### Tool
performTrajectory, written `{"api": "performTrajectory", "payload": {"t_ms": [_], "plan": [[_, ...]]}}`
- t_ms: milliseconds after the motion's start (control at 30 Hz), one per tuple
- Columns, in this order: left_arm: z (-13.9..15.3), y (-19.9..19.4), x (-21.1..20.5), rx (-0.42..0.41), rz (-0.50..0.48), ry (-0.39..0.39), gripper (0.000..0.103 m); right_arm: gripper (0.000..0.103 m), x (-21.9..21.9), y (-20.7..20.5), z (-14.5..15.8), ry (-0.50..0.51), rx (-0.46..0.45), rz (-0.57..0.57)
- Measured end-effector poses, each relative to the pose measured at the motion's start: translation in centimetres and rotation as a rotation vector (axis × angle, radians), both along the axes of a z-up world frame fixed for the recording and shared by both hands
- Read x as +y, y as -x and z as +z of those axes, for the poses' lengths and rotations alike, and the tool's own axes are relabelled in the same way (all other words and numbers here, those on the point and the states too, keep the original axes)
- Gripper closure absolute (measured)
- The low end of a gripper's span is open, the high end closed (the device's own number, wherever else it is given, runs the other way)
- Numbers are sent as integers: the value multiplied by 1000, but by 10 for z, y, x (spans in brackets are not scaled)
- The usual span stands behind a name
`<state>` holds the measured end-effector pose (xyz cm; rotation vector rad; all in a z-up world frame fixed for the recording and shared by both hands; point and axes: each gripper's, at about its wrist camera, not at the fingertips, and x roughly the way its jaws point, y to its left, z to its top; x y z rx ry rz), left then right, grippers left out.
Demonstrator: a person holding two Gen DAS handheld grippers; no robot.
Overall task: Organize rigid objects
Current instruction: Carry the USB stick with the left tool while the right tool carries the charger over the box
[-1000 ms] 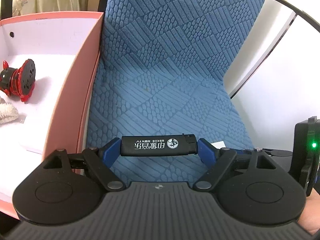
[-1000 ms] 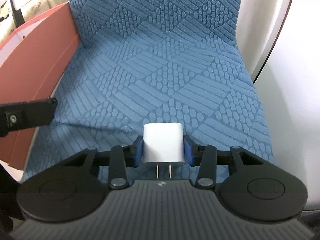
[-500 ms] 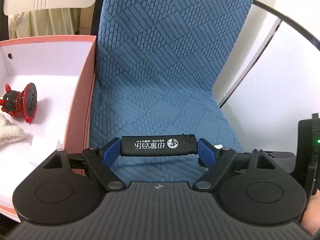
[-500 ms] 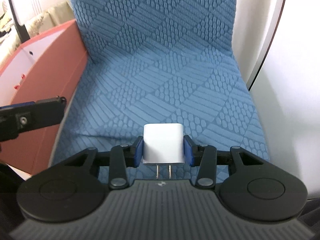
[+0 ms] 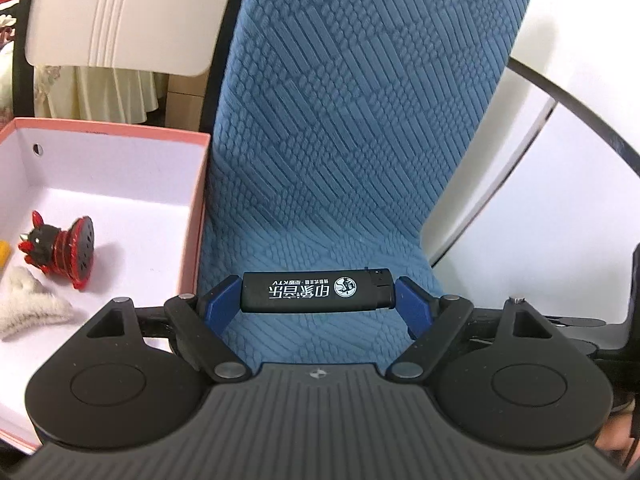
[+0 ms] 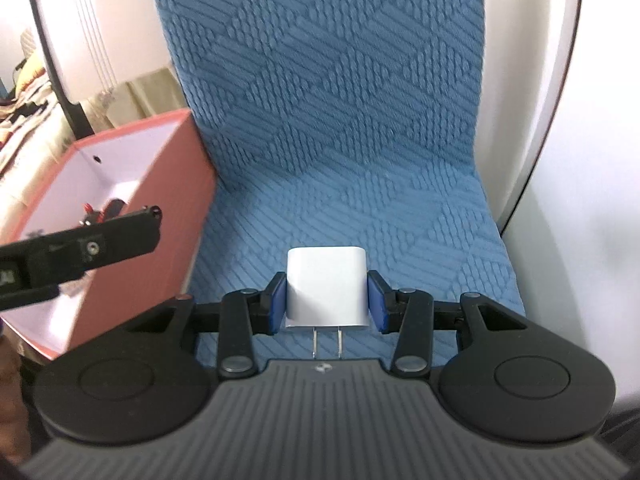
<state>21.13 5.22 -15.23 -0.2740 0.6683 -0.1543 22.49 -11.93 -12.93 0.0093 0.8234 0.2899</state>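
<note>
My left gripper [image 5: 318, 292] is shut on a black lighter [image 5: 316, 290] with white print, held crosswise above the blue cloth [image 5: 344, 168], just right of the pink box [image 5: 192, 220]. My right gripper [image 6: 326, 294] is shut on a white plug charger [image 6: 326, 286], prongs pointing back at the camera, above the same blue cloth [image 6: 360, 120]. The pink box [image 6: 160, 192] lies to its left. The left gripper's body [image 6: 80, 244] shows as a dark bar over the box.
Inside the box lie a red and black figurine [image 5: 60, 254], a fluffy white piece [image 5: 28, 304] and a yellow bit at the edge. A white chair back [image 5: 120, 16] stands behind. White table surface [image 5: 560, 220] with a black rim lies right of the cloth.
Both grippers have risen and pulled back with their objects held. More of the box interior and the room behind shows. The grips are unchanged.
</note>
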Motion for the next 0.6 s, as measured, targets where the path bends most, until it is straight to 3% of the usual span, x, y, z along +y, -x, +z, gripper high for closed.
{"api": "performTrajectory", "payload": {"t_ms": [300,600], "plan": [[24,-4,23,-66,25,-15,17,58,24,-8,32,-31,-64,27],[40,1,69,-111,108,9,17,58,61,-17,57,-63,-109,90]]}}
